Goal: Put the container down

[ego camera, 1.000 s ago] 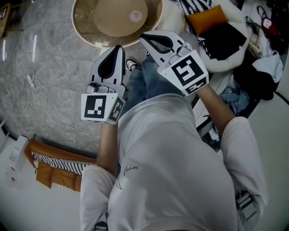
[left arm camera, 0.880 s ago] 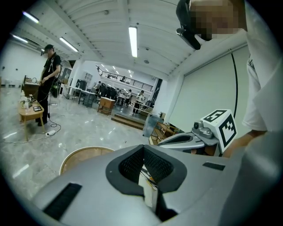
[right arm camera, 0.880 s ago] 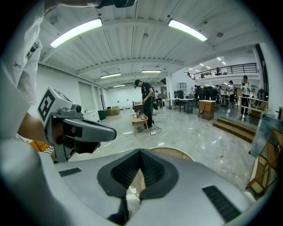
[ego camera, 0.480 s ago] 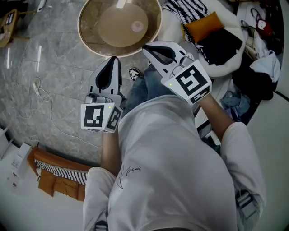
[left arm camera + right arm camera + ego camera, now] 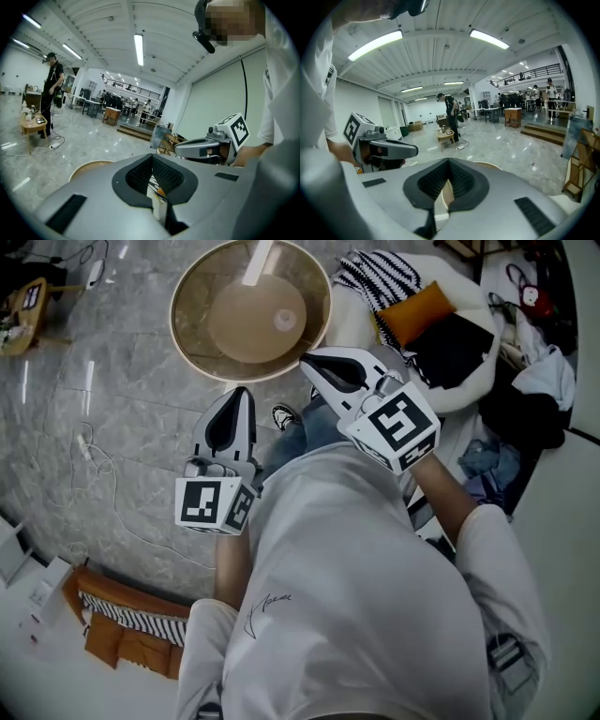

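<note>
On veined marble floor (image 5: 112, 409) sits a round tan container (image 5: 192, 322); left tool (image 5: 246, 393), right tool (image 5: 306, 360) closed, empty.

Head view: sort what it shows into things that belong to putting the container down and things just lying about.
Belongs to the job:
- round tan container, standing on the floor
- left gripper, shut, nothing in it
- right gripper, shut, nothing in it

Just lying about:
- orange cushion
- striped cloth
- black garment
- small wooden table
</note>
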{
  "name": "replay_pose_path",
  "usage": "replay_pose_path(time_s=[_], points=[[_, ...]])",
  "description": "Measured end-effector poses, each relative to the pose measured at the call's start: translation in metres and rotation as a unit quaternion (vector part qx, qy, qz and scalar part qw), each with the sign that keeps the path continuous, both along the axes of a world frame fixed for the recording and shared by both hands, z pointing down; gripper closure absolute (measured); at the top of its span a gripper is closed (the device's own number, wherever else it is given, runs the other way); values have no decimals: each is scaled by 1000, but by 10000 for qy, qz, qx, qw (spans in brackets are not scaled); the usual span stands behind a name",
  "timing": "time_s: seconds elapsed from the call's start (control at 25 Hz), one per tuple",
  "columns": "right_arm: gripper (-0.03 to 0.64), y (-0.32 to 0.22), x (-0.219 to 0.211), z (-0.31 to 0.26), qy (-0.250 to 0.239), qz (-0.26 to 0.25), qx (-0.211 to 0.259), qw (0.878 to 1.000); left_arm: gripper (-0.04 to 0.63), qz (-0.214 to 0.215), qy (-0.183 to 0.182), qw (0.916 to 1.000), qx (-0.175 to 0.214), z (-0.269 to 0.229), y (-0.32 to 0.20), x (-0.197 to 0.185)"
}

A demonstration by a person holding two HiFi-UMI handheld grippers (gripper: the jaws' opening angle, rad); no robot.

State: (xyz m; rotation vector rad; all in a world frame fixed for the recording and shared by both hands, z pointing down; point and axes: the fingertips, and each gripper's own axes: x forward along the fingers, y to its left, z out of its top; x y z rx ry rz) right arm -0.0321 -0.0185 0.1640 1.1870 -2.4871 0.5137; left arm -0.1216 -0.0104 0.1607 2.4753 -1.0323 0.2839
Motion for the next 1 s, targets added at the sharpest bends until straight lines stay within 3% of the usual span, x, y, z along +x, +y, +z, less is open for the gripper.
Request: replay_pose_path(time_s=[0.4, 0.8, 1.0], points=[[601, 17, -1, -26, -121, 51, 161, 9998, 577, 171, 147, 9994, 260, -26, 16, 2], [601, 42, -11, -55, -519, -117, 219, 9983, 577, -22, 217, 9982, 567, -53, 28, -11], [601, 43, -16, -66, -490, -291, 316, 9979, 577, -178, 273, 9975, 628, -62, 29, -18]])
